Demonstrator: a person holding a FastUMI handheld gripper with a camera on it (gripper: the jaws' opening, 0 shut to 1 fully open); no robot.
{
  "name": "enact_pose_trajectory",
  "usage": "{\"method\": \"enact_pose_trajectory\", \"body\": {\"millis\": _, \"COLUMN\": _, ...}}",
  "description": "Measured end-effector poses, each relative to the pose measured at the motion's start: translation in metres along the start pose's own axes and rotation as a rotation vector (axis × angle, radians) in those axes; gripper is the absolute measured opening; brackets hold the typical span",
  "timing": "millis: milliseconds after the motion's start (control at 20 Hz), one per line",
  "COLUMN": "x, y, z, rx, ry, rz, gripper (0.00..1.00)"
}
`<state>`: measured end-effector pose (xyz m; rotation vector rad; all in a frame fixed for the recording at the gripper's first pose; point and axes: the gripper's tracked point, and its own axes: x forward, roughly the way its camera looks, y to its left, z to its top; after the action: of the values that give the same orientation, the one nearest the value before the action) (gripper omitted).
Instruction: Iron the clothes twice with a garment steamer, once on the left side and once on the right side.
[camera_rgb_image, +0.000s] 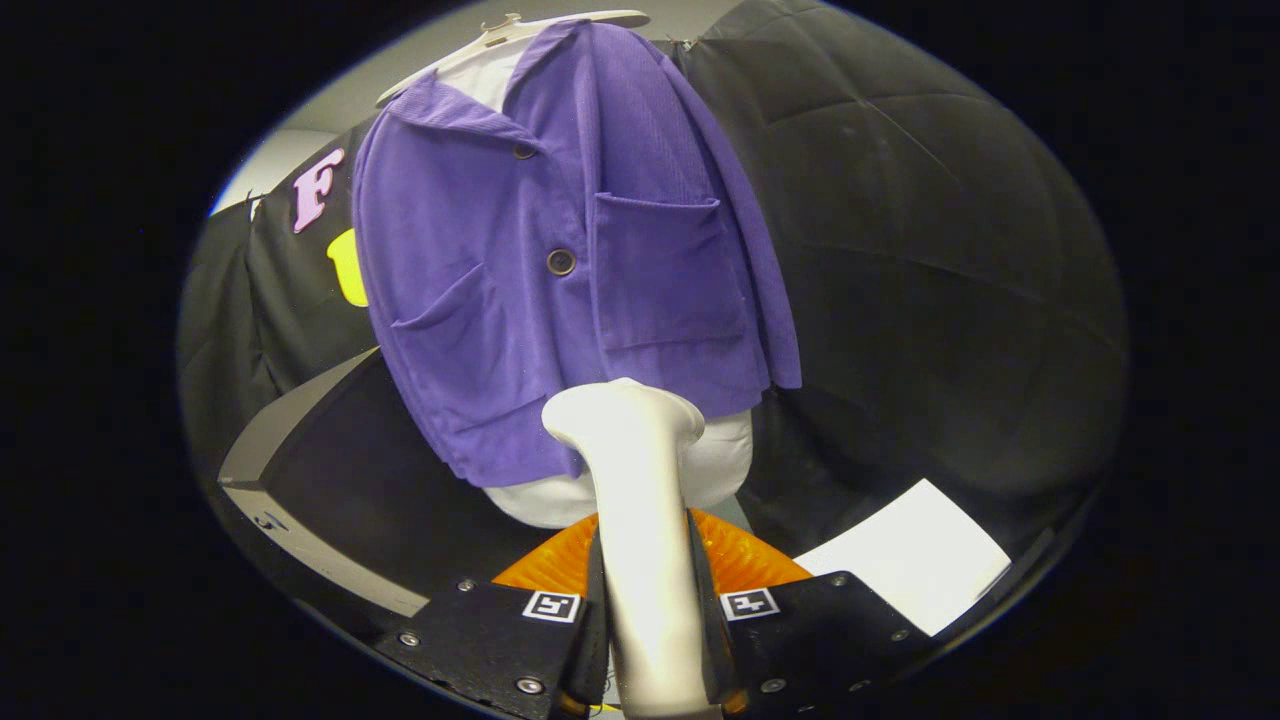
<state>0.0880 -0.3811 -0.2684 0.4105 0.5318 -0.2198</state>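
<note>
purple corduroy-like jacket (560, 270) hangs on a pale hanger (520, 35) over a white garment (640, 480), straight ahead at twelve o'clock from the fingers, in front of the black booth wall (900, 250).

gripper view: the gripper (650, 620) is clamped on the white handle of the garment steamer (640, 500), both fingers pressing its sides, so the steamer rises between them. its flared head sits near the jacket's lower hem, at about six o'clock of the jacket; whether it touches the cloth cannot be told. an orange ridged piece (745, 560) lies just behind the handle. a white sheet (920, 560) lies at about four o'clock from the steamer head, on the dark surface.

as for progress, the steamer is in hand and aimed at the garment's bottom middle. nothing here shows either pass finished, so i judge the left-side and right-side strokes both remain to be done.
</note>
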Motion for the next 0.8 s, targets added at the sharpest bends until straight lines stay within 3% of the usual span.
{"method": "enact_pose_trajectory", "body": {"millis": 300, "x": -0.059, "y": 0.058, "z": -0.013, "rx": -0.061, "ry": 0.001, "rz": 0.131, "gripper": 0.36}}
{"method": "enact_pose_trajectory", "body": {"millis": 600, "x": -0.132, "y": 0.151, "z": -0.003, "rx": -0.11, "ry": -0.068, "rz": 0.238, "gripper": 0.36}}
{"method": "enact_pose_trajectory", "body": {"millis": 800, "x": -0.162, "y": 0.209, "z": 0.014, "rx": -0.157, "ry": -0.146, "rz": 0.245, "gripper": 0.36}}
